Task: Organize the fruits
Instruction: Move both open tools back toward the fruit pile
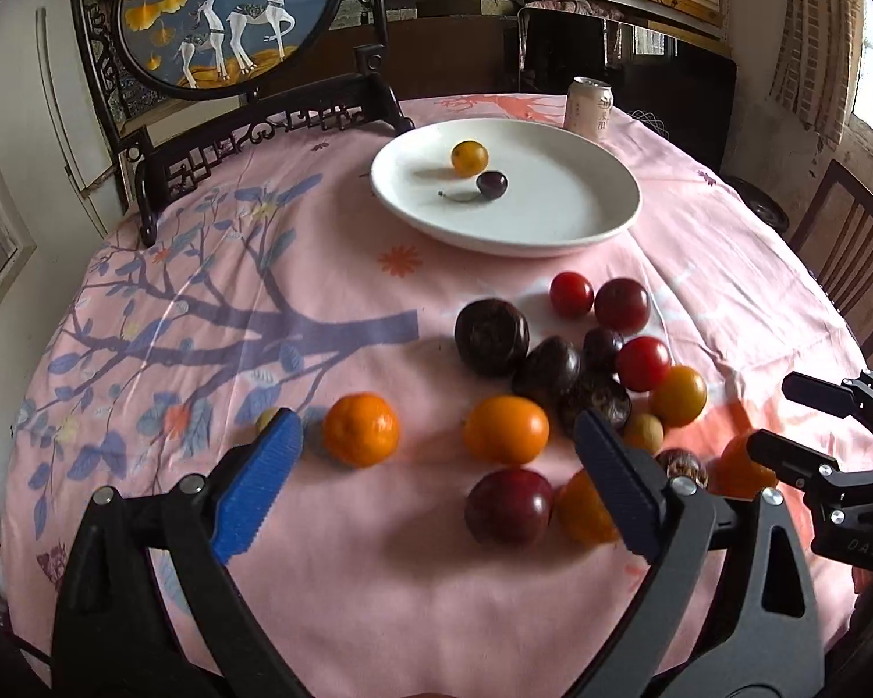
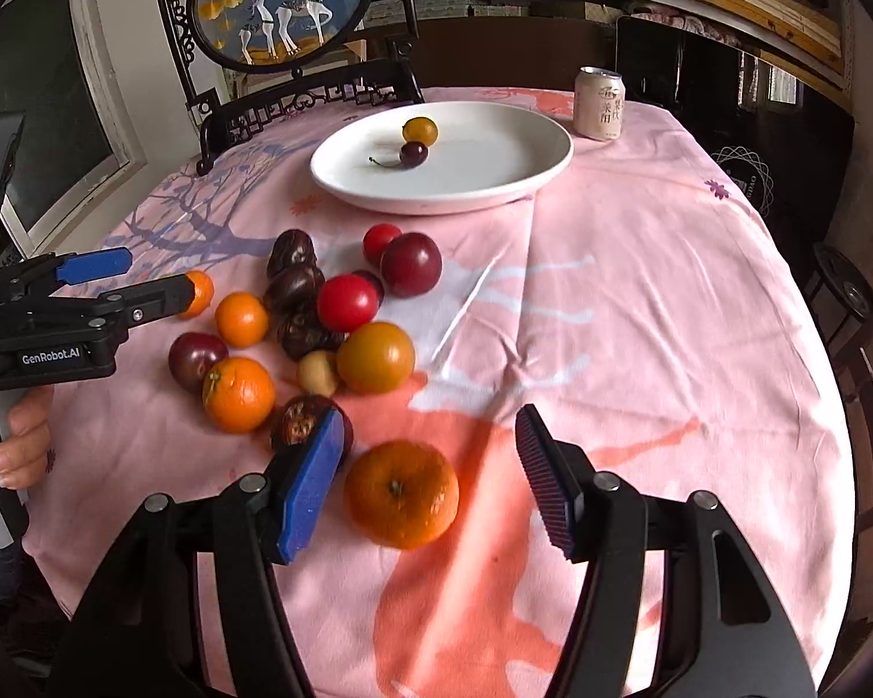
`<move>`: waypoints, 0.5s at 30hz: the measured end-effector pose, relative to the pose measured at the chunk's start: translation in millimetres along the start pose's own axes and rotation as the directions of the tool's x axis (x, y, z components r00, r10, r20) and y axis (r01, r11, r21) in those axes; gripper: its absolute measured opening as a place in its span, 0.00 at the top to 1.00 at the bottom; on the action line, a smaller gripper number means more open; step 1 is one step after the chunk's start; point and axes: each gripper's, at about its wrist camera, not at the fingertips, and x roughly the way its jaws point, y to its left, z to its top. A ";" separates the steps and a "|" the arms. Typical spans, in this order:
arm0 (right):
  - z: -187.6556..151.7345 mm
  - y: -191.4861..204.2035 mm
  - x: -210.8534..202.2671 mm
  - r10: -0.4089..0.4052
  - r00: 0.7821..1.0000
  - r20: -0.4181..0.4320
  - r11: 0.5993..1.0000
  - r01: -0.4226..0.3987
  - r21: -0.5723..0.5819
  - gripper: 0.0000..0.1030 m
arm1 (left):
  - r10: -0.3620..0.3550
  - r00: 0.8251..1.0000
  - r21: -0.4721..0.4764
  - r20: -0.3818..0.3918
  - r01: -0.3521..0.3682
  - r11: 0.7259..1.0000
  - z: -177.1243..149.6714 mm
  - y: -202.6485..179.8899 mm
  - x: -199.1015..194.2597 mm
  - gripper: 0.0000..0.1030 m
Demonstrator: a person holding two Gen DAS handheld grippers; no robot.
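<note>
Sorting fruit onto the white plate, barely begun.
Both grippers, left gripper and right gripper, are gaping empty; two fruits are sitting plated, the pile is waiting on the cloth.

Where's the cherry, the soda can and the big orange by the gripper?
cherry (image 2: 414,152), right wrist view, on its dark round body.
soda can (image 2: 599,106), right wrist view, on its side.
big orange (image 2: 401,494), right wrist view, near its stem dimple.

Yellow tomato and dark cherry on white plate; mixed fruits clustered on cloth.
</note>
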 end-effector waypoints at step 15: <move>-30.3 12.8 12.4 -0.083 0.994 -0.072 0.995 0.078 -0.069 0.40 | -0.050 0.995 -0.066 -0.087 0.044 0.997 -50.8 11.0 2.8 0.06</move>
